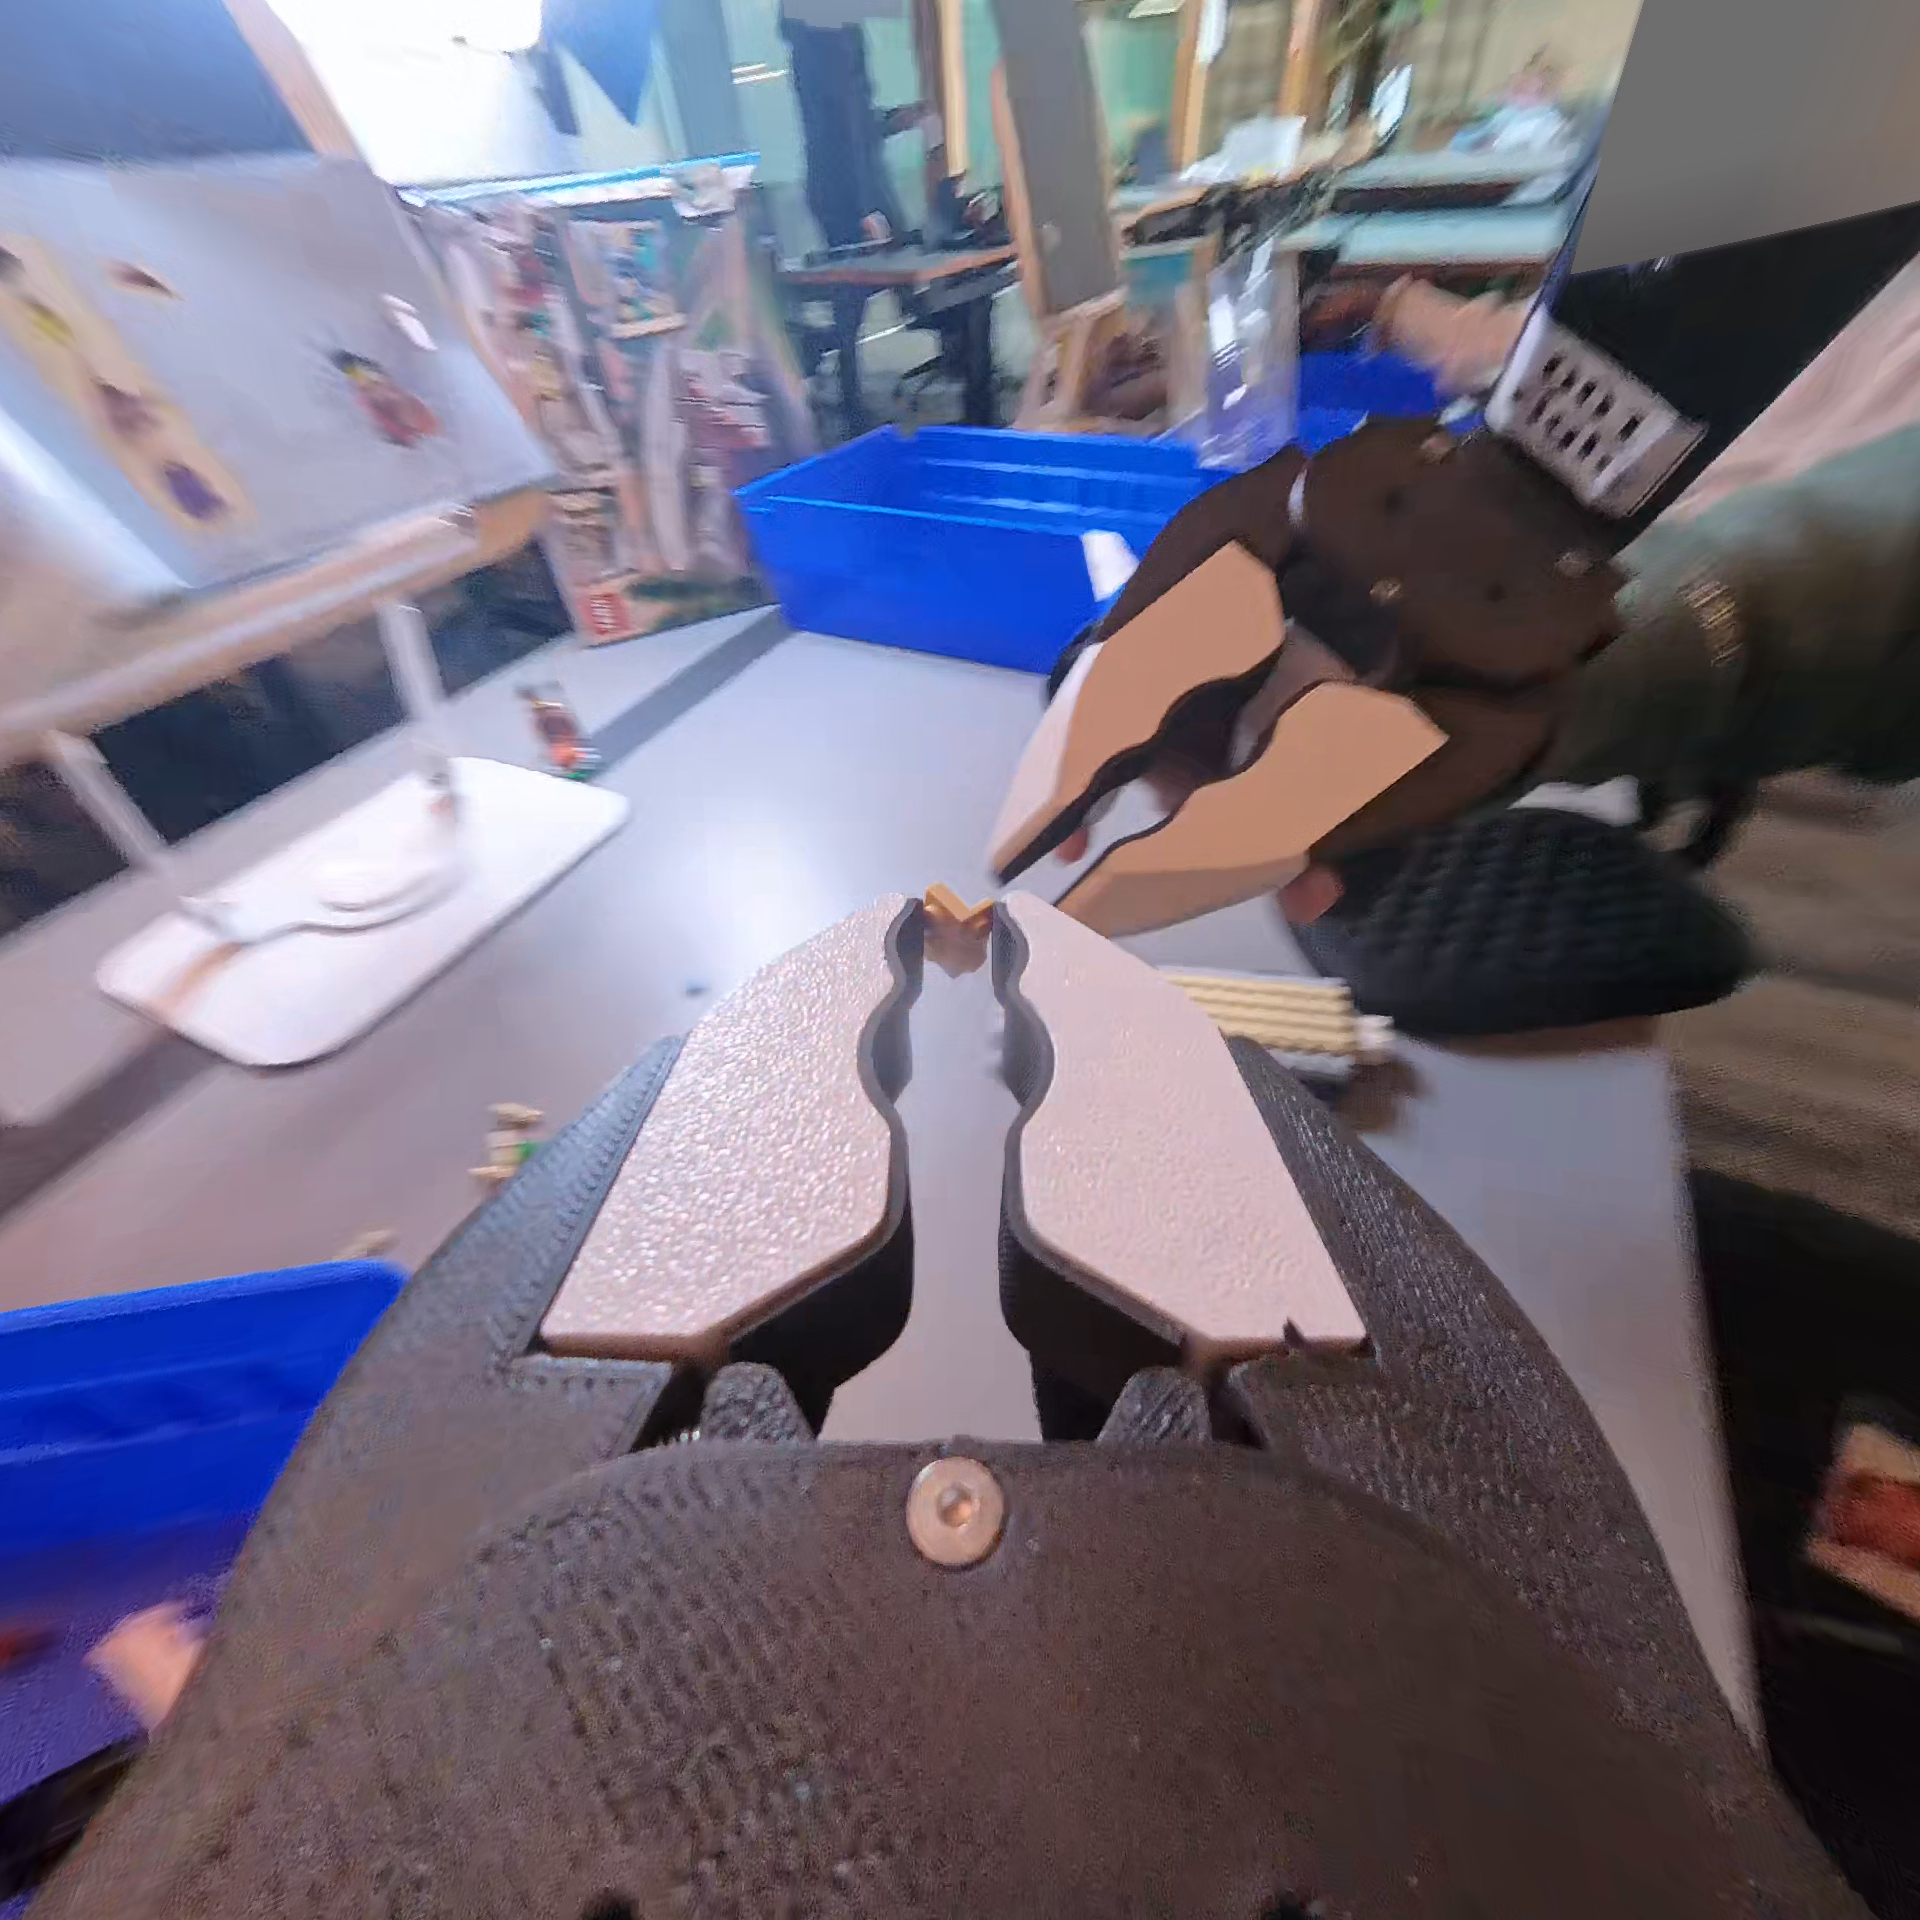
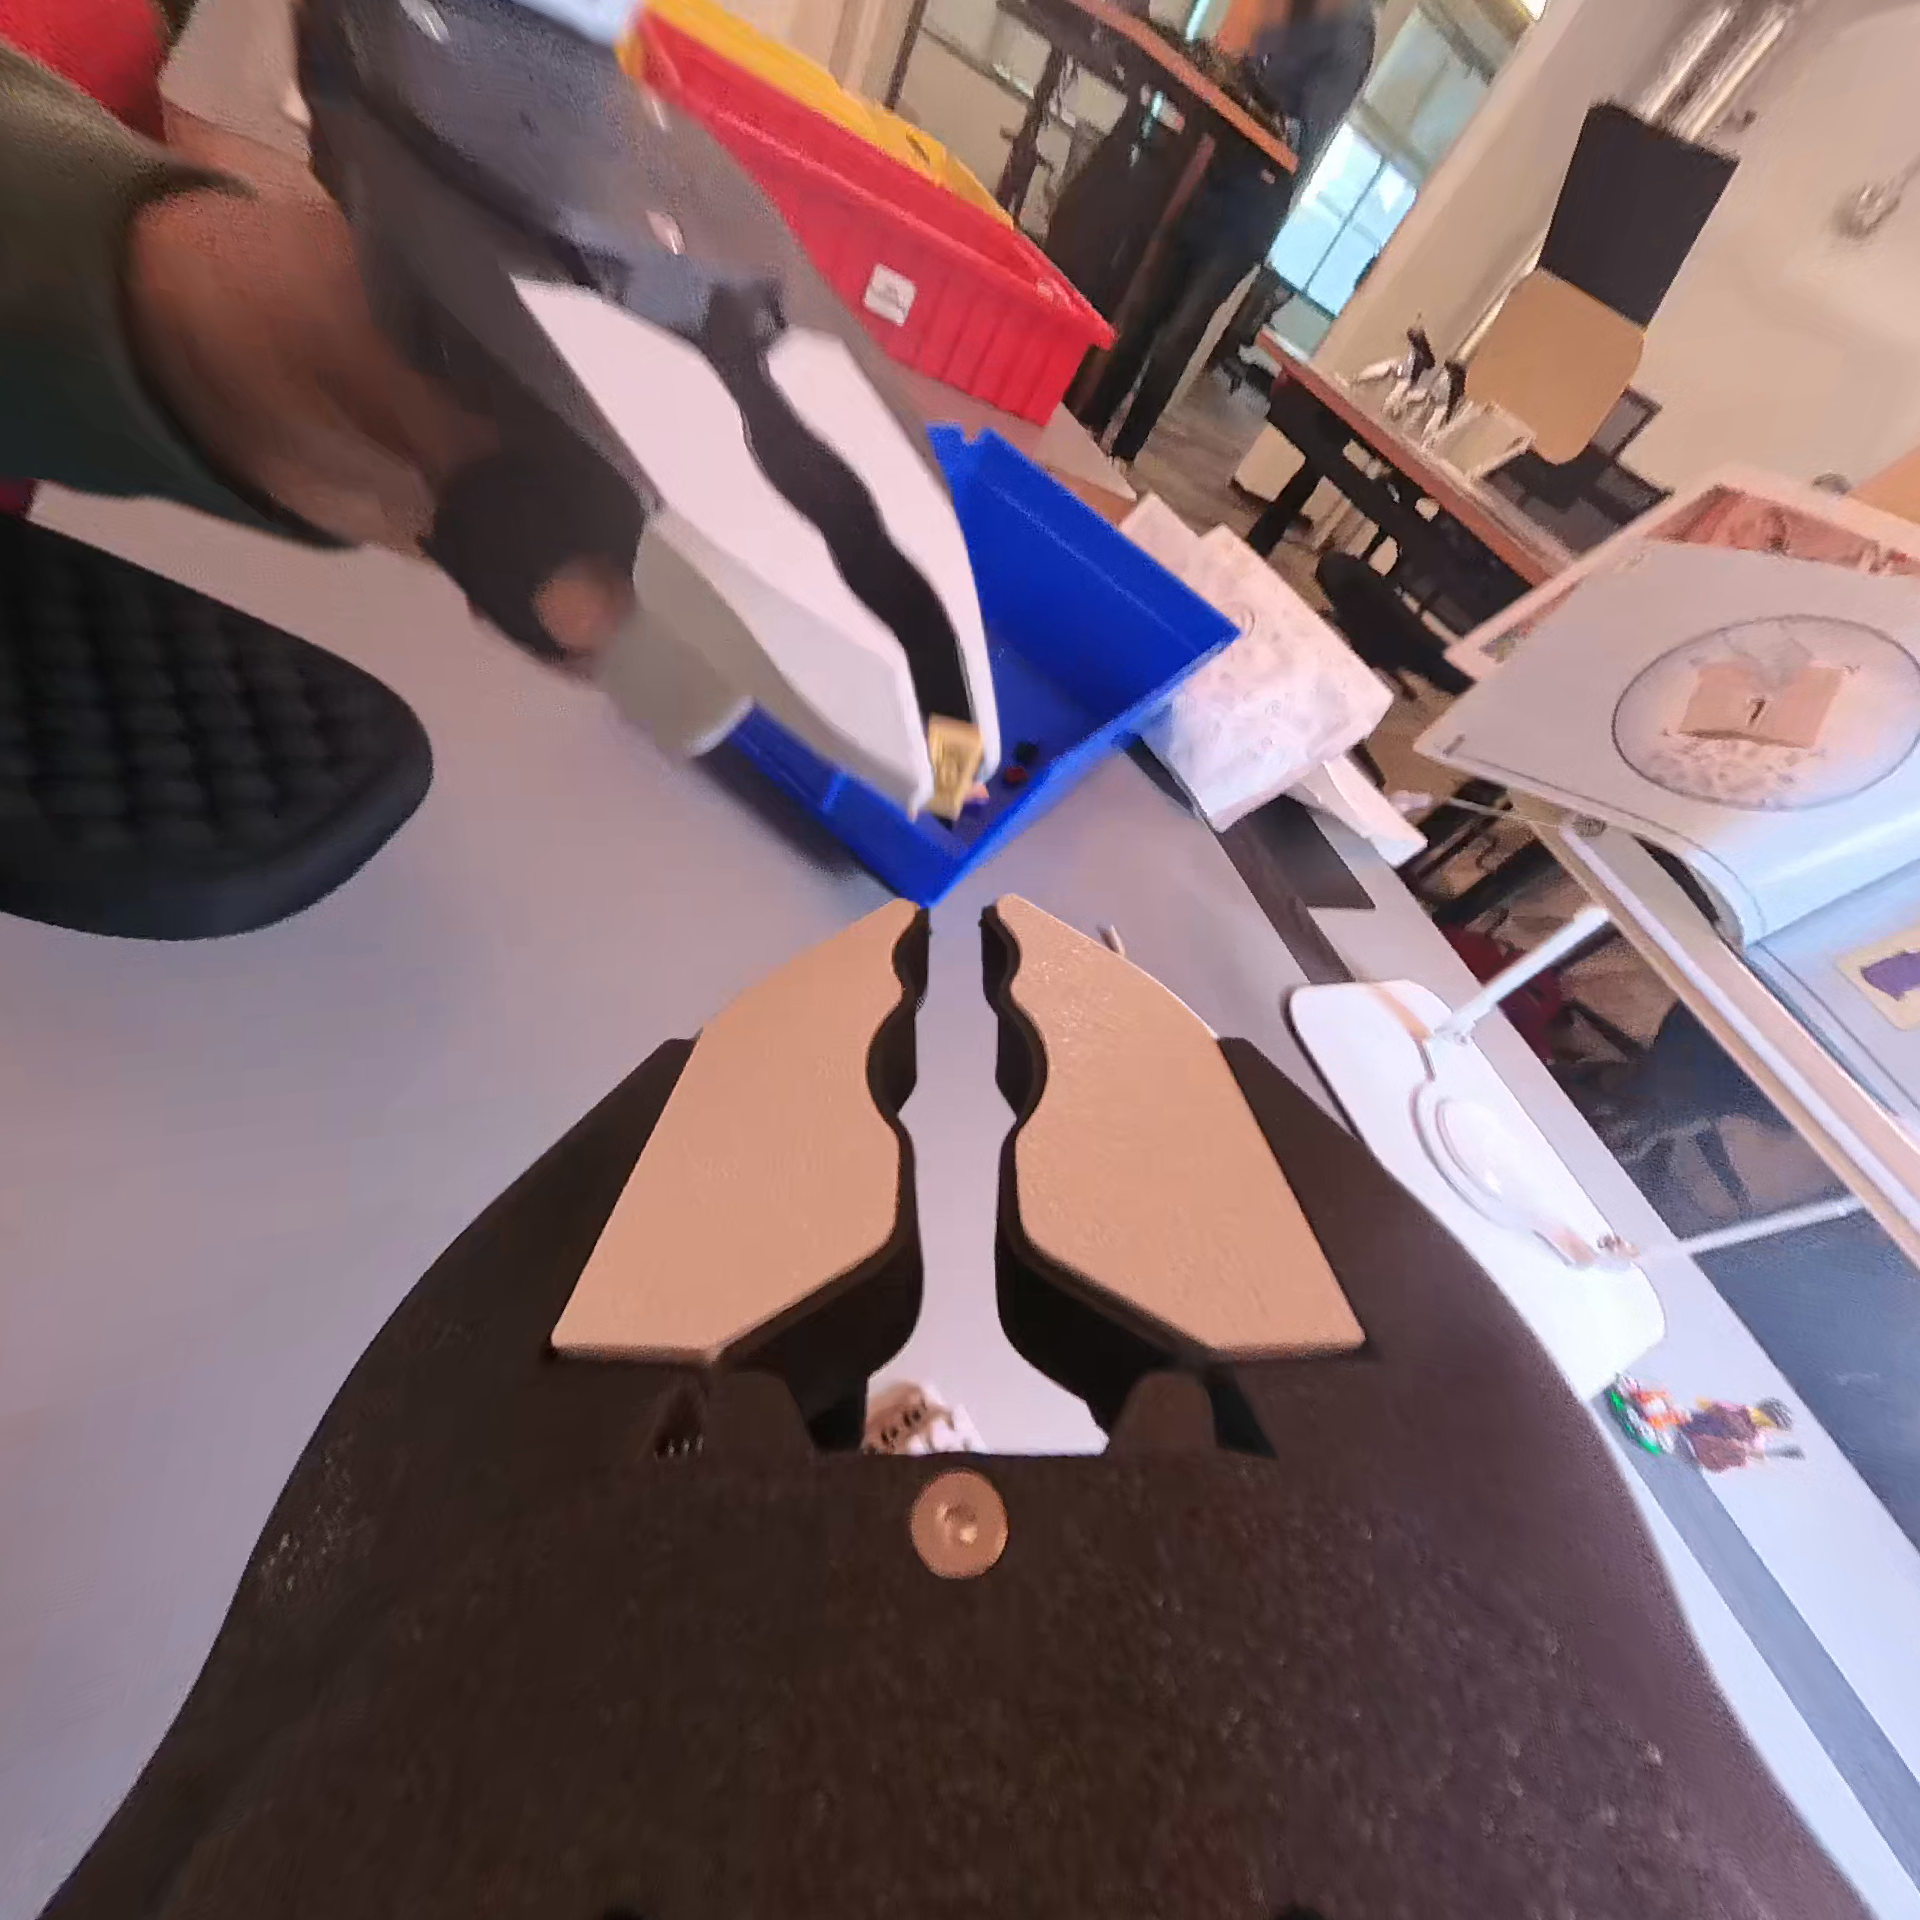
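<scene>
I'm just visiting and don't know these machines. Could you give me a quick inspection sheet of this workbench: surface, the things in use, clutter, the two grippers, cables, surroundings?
Surface: grey table, mostly bare in the middle.
Things in use: small tan brick; tan ribbed plates lying flat nearby.
Clutter: small loose pieces on the table; toy figure; white lamp base; crumpled white paper.
Grippers: left gripper pinches the tan brick at its fingertips, raised off the table; right gripper holds nothing, its fingers a little apart.
Cables: nothing seen.
Surroundings: blue bin, a second blue bin, red bin, open booklet, black mesh chair back, desks behind.
</scene>
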`<move>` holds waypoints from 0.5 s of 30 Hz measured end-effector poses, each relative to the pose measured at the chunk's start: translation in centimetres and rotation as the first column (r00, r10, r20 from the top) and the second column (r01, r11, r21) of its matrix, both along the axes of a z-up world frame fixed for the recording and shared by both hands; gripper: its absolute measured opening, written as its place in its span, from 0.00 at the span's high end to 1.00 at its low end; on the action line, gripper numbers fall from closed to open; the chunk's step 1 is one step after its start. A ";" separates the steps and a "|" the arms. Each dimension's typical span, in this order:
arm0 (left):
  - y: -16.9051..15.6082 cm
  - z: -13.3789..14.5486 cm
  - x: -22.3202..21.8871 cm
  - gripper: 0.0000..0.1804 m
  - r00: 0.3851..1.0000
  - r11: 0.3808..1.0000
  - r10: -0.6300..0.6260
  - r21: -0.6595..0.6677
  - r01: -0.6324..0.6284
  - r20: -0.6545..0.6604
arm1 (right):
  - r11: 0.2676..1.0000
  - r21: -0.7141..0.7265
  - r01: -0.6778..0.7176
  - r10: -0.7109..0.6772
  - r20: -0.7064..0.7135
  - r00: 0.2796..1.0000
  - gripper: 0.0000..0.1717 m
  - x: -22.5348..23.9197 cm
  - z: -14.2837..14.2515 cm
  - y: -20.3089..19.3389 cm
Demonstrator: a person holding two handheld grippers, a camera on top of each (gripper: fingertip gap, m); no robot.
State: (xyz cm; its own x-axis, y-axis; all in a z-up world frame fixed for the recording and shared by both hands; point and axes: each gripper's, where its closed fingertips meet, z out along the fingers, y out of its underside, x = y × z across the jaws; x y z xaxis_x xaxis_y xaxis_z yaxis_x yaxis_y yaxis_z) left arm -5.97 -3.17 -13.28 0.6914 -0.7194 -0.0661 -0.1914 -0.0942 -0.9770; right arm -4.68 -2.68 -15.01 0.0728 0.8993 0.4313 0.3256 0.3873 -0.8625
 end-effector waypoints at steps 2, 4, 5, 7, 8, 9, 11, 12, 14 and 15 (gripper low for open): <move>1.6 1.0 -2.6 0.93 0.986 0.992 0.110 0.079 -0.100 -0.125 | 0.999 -0.030 0.041 -0.040 0.026 0.999 0.92 1.4 -0.2 2.0; 3.3 1.8 -5.8 0.93 0.950 0.976 0.208 0.116 -0.185 -0.233 | 0.991 -0.095 0.091 -0.089 0.023 0.996 0.91 3.5 -0.4 4.3; 4.2 1.6 -7.5 0.93 0.923 0.971 0.238 0.098 -0.218 -0.303 | 0.984 -0.132 0.120 -0.117 0.025 0.993 0.90 4.8 -0.6 5.4; 5.8 0.8 -11.3 0.93 0.852 0.959 0.269 0.045 -0.279 -0.448 | 0.966 -0.190 0.174 -0.170 0.035 0.985 0.90 7.5 -1.2 7.3; 6.1 -0.5 -13.1 0.93 0.814 0.953 0.233 -0.041 -0.300 -0.532 | 0.957 -0.209 0.200 -0.194 0.046 0.980 0.90 8.8 -1.6 8.0; 6.2 -1.9 -14.9 0.93 0.775 0.937 0.193 -0.122 -0.328 -0.602 | 0.949 -0.221 0.224 -0.216 0.058 0.975 0.90 10.0 -2.0 8.5; 6.6 -4.5 -18.0 0.93 0.698 0.907 0.122 -0.207 -0.367 -0.705 | 0.935 -0.239 0.263 -0.253 0.073 0.965 0.90 12.1 -2.6 9.1; 6.4 -6.0 -19.3 0.93 0.666 0.888 0.066 -0.261 -0.379 -0.743 | 0.927 -0.248 0.282 -0.272 0.076 0.959 0.90 12.9 -2.9 9.1; 6.6 -8.5 -21.8 0.92 0.588 0.861 -0.010 -0.306 -0.406 -0.809 | 0.910 -0.264 0.318 -0.308 0.080 0.948 0.90 14.2 -3.4 9.1; 6.7 -9.6 -22.9 0.92 0.552 0.849 -0.041 -0.320 -0.420 -0.833 | 0.902 -0.271 0.335 -0.326 0.079 0.942 0.90 14.6 -3.6 9.1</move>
